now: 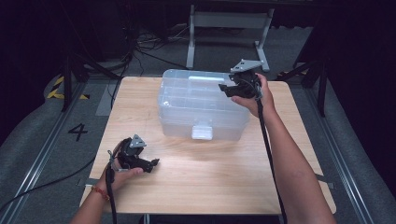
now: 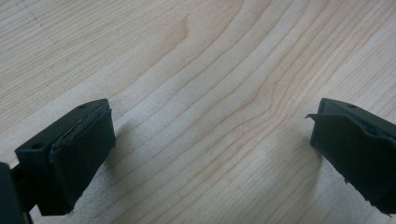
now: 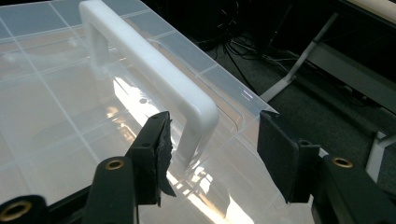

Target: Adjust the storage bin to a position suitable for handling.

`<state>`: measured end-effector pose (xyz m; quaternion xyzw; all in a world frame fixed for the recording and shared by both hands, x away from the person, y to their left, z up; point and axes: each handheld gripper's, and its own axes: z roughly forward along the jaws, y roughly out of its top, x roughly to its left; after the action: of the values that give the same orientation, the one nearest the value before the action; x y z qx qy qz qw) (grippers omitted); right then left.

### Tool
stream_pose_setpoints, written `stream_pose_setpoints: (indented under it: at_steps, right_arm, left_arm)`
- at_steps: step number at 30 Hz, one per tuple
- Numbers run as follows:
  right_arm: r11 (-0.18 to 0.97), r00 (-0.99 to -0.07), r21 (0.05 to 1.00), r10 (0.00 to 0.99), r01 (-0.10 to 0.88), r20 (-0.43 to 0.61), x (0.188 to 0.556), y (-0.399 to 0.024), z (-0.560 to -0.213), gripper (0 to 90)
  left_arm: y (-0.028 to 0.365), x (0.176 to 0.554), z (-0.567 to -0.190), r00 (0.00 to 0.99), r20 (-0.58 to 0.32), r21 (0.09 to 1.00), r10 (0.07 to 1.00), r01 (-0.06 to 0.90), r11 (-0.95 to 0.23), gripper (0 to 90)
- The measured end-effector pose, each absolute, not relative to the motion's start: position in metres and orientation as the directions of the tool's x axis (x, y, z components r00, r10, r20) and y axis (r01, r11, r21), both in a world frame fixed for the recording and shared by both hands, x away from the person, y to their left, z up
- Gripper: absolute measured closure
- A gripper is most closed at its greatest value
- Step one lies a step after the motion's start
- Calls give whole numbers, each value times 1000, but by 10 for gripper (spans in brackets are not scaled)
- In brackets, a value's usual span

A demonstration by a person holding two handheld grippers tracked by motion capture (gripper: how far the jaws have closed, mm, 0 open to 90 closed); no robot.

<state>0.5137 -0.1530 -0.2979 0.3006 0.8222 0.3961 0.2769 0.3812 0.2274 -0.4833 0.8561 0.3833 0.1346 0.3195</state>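
Note:
A clear plastic storage box [image 1: 201, 105] with a gridded lid stands at the back middle of the wooden table [image 1: 210, 182]. Its white latch [image 1: 202, 132] faces me. My right gripper [image 1: 223, 87] hovers over the box's right end, open. In the right gripper view its jaws straddle the near end of the white lid handle [image 3: 154, 70] without touching it, above the lid [image 3: 51, 121]. My left gripper [image 1: 154, 164] rests low at the front left, open, with only bare wood [image 2: 210, 93] between its jaws.
Dark floor with cables [image 1: 135, 51] and a grey metal stand [image 1: 229, 28] lies beyond the table's far edge. Floor rails [image 1: 37, 163] run along the left. Open wood stretches in front of the box.

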Motion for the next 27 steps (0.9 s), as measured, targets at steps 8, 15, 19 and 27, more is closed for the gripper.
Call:
stream_pose_setpoints:
  at_steps: [8, 15, 19, 27]
  right_arm:
    - [512, -666, 809, 715, 290, -213, 524, -148, -303, 466]
    - [527, -668, 797, 710, 294, -223, 530, -141, -305, 518]
    - [542, -681, 790, 696, 287, -230, 530, -136, -305, 598]
    - [578, -691, 768, 675, 276, -260, 528, -129, -305, 694]
  left_arm:
    - [227, 381, -483, 671, -14, 651, 741, 568, -503, 4]
    - [227, 381, -483, 671, -14, 651, 742, 569, -502, 4]
    - [227, 381, -483, 670, -15, 650, 742, 570, -502, 4]
    - [227, 381, -483, 671, -14, 651, 741, 569, -503, 4]
